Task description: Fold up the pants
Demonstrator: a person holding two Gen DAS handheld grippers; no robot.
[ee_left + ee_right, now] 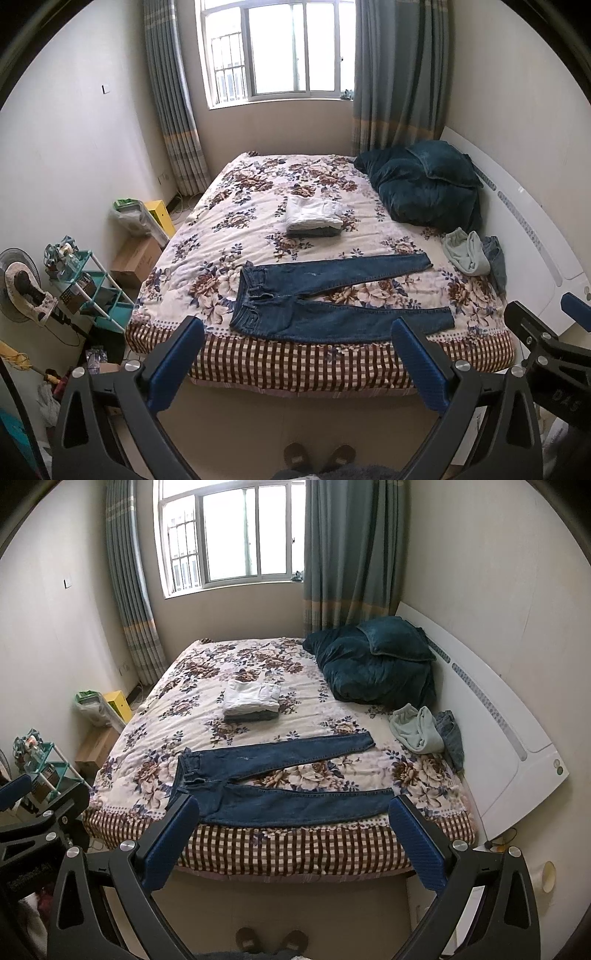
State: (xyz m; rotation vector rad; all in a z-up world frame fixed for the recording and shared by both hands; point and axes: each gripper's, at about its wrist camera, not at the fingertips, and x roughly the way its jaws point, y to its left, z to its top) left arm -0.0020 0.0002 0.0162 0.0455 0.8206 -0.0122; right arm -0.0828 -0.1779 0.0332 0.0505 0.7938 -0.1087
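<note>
Writing: "DAS" on my right tool's body, seen from the left wrist | my left tool (pixel 297 326) wide open, empty | my right tool (pixel 295 805) wide open, empty | jeans (pixel 332 299) flat along the near edge of the floral bed (pixel 221 236), legs apart | folded white stack (pixel 314 219) mid-bed | window (pixel 277 48), curtains beyond
</note>
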